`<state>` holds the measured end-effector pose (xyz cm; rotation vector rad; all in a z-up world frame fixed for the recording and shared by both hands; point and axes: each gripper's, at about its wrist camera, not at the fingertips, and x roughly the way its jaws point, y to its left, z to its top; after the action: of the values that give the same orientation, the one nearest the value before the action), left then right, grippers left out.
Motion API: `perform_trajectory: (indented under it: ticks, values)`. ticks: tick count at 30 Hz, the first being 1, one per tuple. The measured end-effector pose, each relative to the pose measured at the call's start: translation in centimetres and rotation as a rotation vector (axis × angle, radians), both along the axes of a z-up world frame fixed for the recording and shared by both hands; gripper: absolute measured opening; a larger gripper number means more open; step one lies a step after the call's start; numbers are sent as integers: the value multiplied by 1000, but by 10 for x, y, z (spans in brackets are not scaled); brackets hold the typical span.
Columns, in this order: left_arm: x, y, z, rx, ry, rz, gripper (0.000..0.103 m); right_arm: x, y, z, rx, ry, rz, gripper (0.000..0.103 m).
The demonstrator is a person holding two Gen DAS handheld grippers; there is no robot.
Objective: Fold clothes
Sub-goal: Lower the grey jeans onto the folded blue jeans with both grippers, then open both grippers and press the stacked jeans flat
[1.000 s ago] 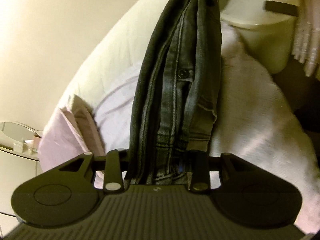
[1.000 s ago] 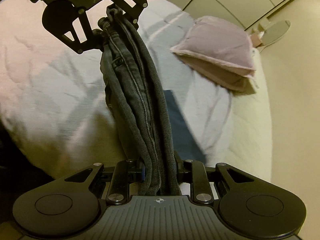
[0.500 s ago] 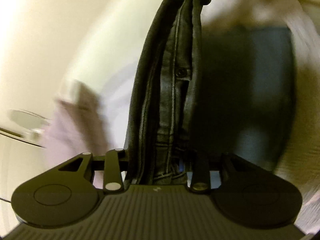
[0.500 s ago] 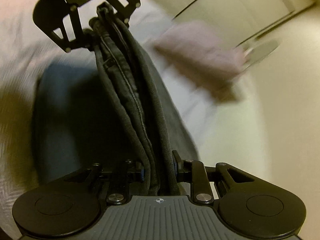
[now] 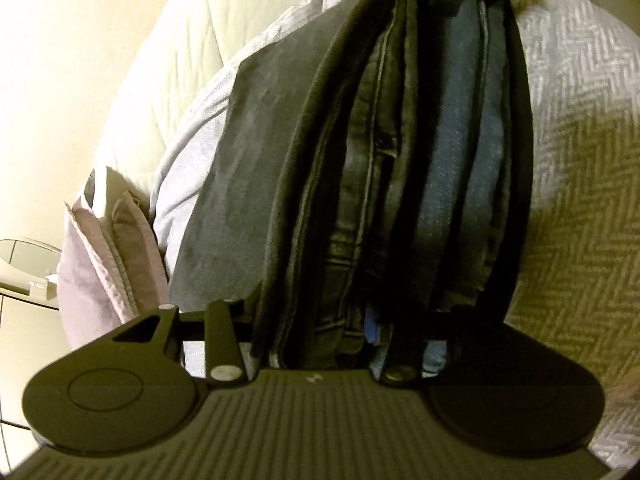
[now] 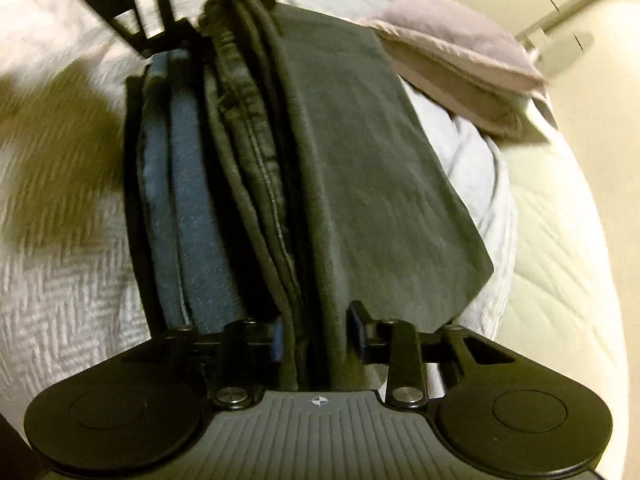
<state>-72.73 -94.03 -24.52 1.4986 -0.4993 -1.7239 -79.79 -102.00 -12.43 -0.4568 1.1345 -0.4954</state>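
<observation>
Dark grey jeans (image 5: 360, 184) are stretched between my two grippers, folded into a long bundle. My left gripper (image 5: 316, 332) is shut on one end of the jeans. My right gripper (image 6: 318, 340) is shut on the other end; the jeans (image 6: 256, 152) run away from it to the left gripper at the top. Each gripper shows at the top of the other's view. The jeans hang low over a stack of folded clothes: a dark grey piece (image 5: 240, 184) (image 6: 368, 168) and a blue piece (image 5: 460, 168) (image 6: 192, 200). I cannot tell whether the jeans touch the stack.
The stack lies on a white herringbone bedspread (image 5: 572, 128) (image 6: 60, 312). A lilac pillow (image 5: 100, 256) (image 6: 452, 52) lies beside it. A quilted cream mattress edge (image 6: 560, 248) borders the bed, with a cream wall (image 5: 60, 60) beyond.
Both grippers have lowered the jeans from well above the bed down onto or just over the folded stack. The stack now fills the view beneath the jeans.
</observation>
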Motion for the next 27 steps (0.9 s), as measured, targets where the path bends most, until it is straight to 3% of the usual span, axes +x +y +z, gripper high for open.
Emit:
perform_trajectory:
  ticks: [4,9,12,17,20,22,27]
  values:
    - [12,12,11,-28,36,9,39,3,6,13,9,-22,-55,25]
    - [13,22,-18,-15,-29,-16,41,6,29,-15,43,44,-28,28]
    - [9,24,-14,-22,-32,-6,42,12,31,-24,15,82,-10,32]
    - [12,46,8,6,-2,28,45,-4,43,-11,32,104,-36,40]
    - [26,54,29,14,75,91,45,-1,39,-1,103,95,-102,40]
    - [36,65,53,30,161,155,45,-1,43,18,146,45,-165,40]
    - [52,43,86,59,304,236,44,3,40,66,239,-125,-337,40]
